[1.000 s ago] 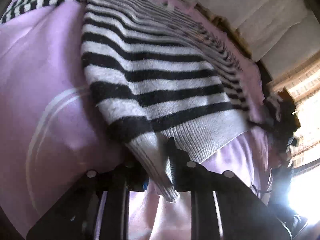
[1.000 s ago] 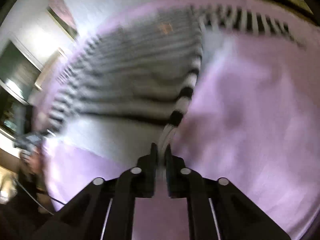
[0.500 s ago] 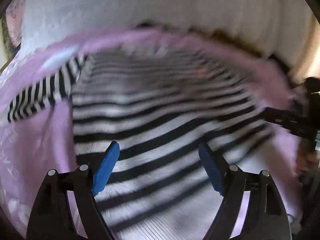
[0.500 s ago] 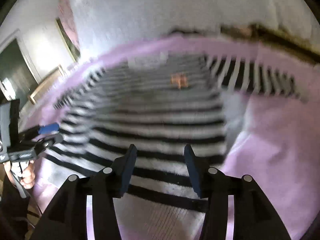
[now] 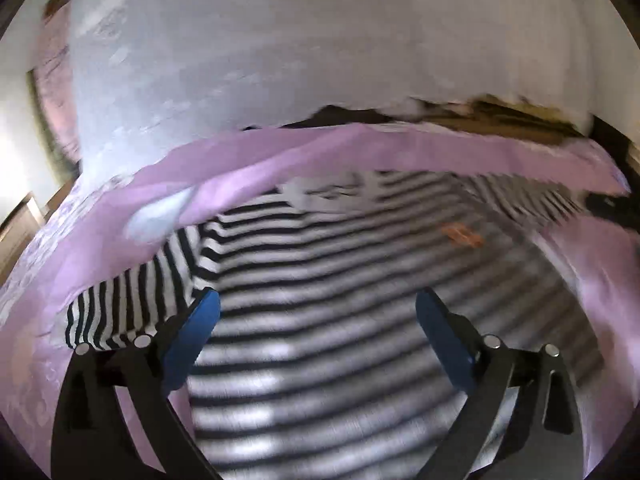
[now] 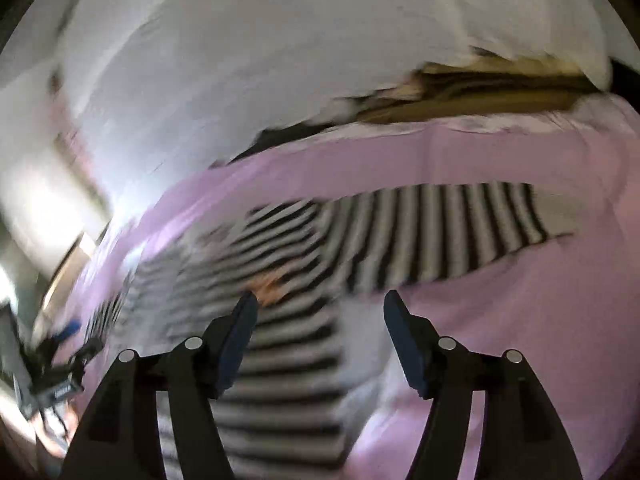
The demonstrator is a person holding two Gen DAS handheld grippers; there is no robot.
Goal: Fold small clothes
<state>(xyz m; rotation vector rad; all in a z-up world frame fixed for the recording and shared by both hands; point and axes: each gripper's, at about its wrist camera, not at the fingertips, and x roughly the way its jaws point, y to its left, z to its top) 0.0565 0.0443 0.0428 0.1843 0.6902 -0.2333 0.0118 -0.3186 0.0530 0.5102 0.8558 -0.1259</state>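
A black-and-white striped sweater (image 5: 340, 320) lies spread flat on a bed covered with a lilac sheet (image 5: 100, 248). In the left wrist view its body fills the centre and lower part of the frame, one sleeve (image 5: 132, 300) stretches toward the lower left, and a small orange patch (image 5: 462, 235) shows on the chest at the right of centre. A white bedcover (image 5: 280, 52) takes up the whole upper half of the frame, with a strip of brown wood showing at its lower edge on the upper right.

The left hand-held gripper (image 5: 318, 332) hangs above the sweater's body, released, its jaws opening wide with only the fabric below them and nothing pinched.

In the right wrist view, which is blurred, the sweater's other sleeve (image 6: 452, 236) runs across the middle toward the right edge, and the body drops to the lower centre. The right hand-held gripper (image 6: 320, 336) is likewise released, jaws opening, above the spot where sleeve and body meet, with nothing gripped. The left hand-held gripper appears small at the lower left edge of that frame.
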